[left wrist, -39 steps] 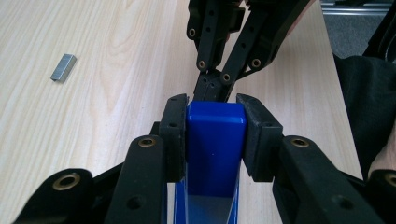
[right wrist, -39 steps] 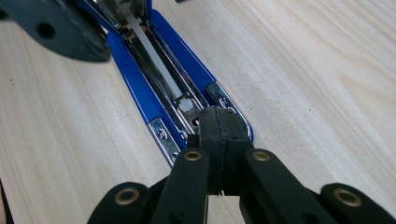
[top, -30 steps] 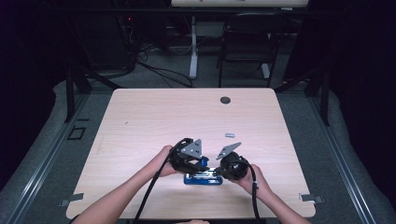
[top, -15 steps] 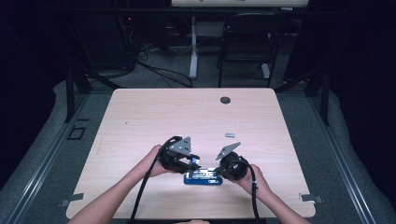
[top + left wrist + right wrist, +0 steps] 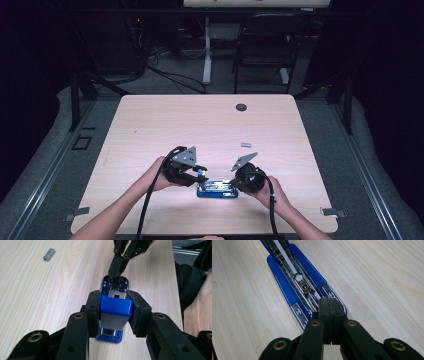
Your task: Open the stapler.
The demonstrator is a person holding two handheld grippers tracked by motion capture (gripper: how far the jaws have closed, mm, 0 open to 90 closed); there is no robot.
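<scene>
Table (image 5: 165,125) of pale wood spans the high view, its bare top running from the near edge at six o'clock to a dark round grommet (image 5: 241,107) near twelve. Forearms enter from six o'clock, one hand on each tool. The left gripper (image 5: 199,173) sits at about seven o'clock of the table's centre, the right gripper (image 5: 235,186) at about five, and both point inward at the blue stapler (image 5: 216,189) lying between them near the front edge. The stapler is opened up: its base lies flat on the wood with the metal staple channel (image 5: 297,277) bared. In the left gripper view, the left gripper's fingers (image 5: 92,312) pinch the raised blue top (image 5: 115,308) of the stapler from both sides. In the right gripper view, the right gripper's fingers (image 5: 324,308) are pressed together, tips resting in the channel at the stapler's end. A small grey staple block (image 5: 245,145) lies alone on the table at about one o'clock from the stapler, well apart.
</scene>
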